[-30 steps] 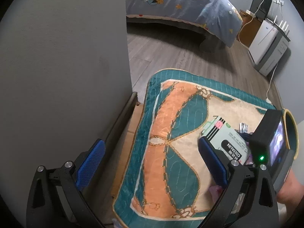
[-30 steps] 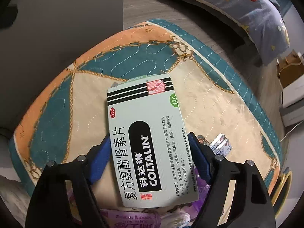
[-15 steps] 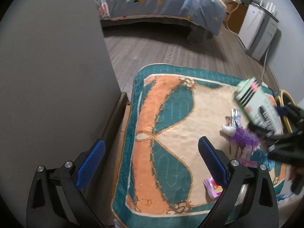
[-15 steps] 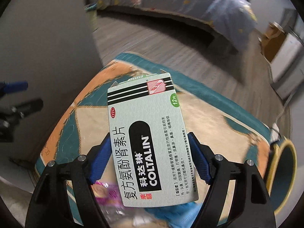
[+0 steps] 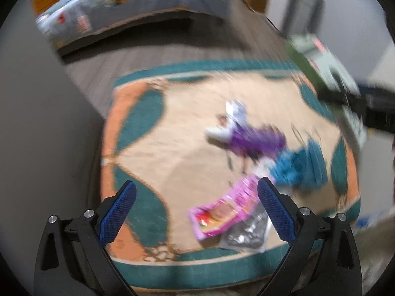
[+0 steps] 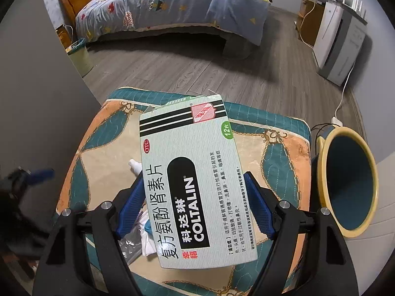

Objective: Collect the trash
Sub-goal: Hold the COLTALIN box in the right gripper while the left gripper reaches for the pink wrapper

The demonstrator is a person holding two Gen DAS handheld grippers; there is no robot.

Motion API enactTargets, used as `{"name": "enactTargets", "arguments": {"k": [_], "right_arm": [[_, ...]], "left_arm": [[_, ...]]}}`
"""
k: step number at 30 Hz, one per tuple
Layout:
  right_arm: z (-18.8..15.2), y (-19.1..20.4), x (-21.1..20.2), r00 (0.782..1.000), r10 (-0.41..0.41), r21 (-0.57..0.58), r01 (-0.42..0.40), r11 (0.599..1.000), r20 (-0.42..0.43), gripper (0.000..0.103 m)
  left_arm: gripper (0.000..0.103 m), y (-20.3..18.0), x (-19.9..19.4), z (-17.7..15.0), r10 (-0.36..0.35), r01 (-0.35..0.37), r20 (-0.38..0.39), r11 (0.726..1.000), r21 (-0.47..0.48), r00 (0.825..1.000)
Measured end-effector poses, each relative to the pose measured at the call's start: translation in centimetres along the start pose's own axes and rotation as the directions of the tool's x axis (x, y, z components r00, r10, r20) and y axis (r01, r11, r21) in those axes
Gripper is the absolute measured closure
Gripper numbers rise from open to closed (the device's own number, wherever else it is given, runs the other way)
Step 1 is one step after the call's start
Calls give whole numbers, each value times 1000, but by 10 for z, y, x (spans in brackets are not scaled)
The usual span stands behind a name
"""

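Observation:
My right gripper (image 6: pixel 193 204) is shut on a pale green Coltalin medicine box (image 6: pixel 192 180) and holds it above the quilted teal and orange mat (image 6: pixel 108 128). A yellow bin with a blue inside (image 6: pixel 350 182) stands just right of the mat. In the blurred left wrist view, my left gripper (image 5: pixel 196 209) is open and empty above the mat's near edge (image 5: pixel 197 268). Between its fingers lie a pink wrapper (image 5: pixel 222 212) and a silver foil pack (image 5: pixel 246 236). Beyond them lie a purple bottle (image 5: pixel 254 140) and blue crumpled trash (image 5: pixel 301 167). The held box shows at top right (image 5: pixel 325 66).
A bed with a blue cartoon quilt (image 6: pixel 172 7) stands across the wood floor. A small green lined bin (image 6: pixel 80 55) sits by the bed's corner. A white cabinet (image 6: pixel 338 39) stands at right with a cable to a floor socket (image 6: pixel 337 122). A grey wall (image 6: pixel 37 98) rises at left.
My right gripper has lifted the box and swung right, so the yellow bin has come into view. My left gripper has swung right over the pink wrapper and other trash.

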State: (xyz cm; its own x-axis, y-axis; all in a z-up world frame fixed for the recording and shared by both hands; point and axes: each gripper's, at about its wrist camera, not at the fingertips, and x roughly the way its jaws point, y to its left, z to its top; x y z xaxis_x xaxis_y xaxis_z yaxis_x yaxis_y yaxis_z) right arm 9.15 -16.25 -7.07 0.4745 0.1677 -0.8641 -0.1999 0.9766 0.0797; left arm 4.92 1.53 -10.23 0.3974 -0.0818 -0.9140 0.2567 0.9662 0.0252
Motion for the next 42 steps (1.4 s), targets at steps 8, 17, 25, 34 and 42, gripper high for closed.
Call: {"name": "enactTargets", "arguments": {"k": [8, 17, 25, 34, 42], "right_arm": [[0, 0, 6, 1000, -25, -29, 25, 999, -14, 27], [2, -7, 16, 999, 2, 3, -2, 1000, -35, 27], [4, -11, 20, 999, 6, 15, -6, 1000, -38, 27], [2, -17, 19, 999, 3, 37, -2, 999, -40, 27], [2, -16, 20, 999, 8, 37, -7, 999, -42, 27]], "left_arm": [[8, -40, 32, -14, -24, 40, -90, 984, 174, 996], [46, -43, 61, -17, -73, 108, -203, 980, 167, 976], [63, -36, 52, -9, -91, 116, -156, 980, 159, 984], [98, -14, 35, 9, -133, 138, -82, 988, 62, 988], [98, -6, 35, 8, -124, 127, -63, 991, 37, 990]]}}
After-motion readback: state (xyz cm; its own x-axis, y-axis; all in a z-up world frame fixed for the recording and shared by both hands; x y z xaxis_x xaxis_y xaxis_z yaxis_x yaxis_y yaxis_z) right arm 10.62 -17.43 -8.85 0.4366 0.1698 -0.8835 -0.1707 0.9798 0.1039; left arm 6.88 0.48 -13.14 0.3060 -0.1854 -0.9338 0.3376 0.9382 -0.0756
